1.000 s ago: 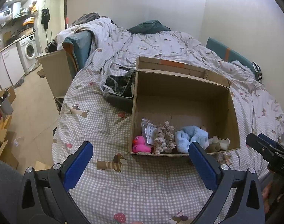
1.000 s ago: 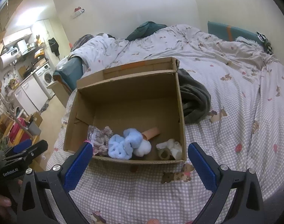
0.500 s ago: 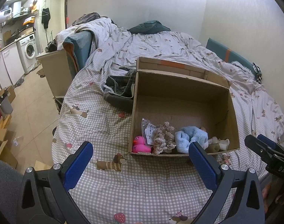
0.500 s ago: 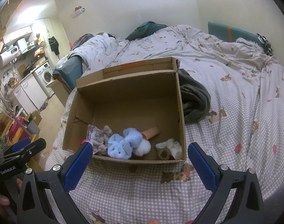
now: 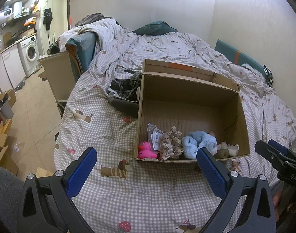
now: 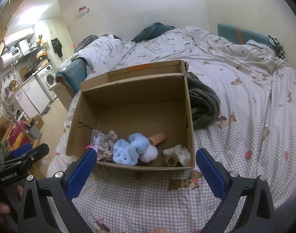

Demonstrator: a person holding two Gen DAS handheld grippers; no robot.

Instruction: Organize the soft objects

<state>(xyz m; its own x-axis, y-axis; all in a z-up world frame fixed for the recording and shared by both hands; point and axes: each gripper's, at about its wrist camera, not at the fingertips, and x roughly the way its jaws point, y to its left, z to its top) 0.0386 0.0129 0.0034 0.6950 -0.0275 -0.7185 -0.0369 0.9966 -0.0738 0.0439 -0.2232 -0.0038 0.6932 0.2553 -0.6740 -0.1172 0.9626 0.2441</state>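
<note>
An open cardboard box [image 5: 188,89] [image 6: 132,89] stands on the bed. Along its near wall lie a pink rubber duck [image 5: 146,150], a bagged beige scrunchie bundle [image 5: 170,141] [image 6: 106,141], a blue fluffy toy [image 5: 200,142] [image 6: 130,149], a peach tube [image 6: 157,138] and small white and tan pieces [image 5: 228,149] [image 6: 178,154]. My left gripper [image 5: 146,169] is open and empty, held above the checked bedspread in front of the box. My right gripper [image 6: 144,169] is open and empty, also in front of the box.
A dark grey garment [image 5: 124,95] [image 6: 203,104] lies beside the box. The checked bedspread [image 5: 144,194] has a rumpled duvet [image 5: 167,44] behind. The bed's left edge drops to a tiled floor [image 5: 29,120] with a washing machine [image 5: 31,52] and boxes.
Both grippers have drifted very slightly; nothing in the box has moved.
</note>
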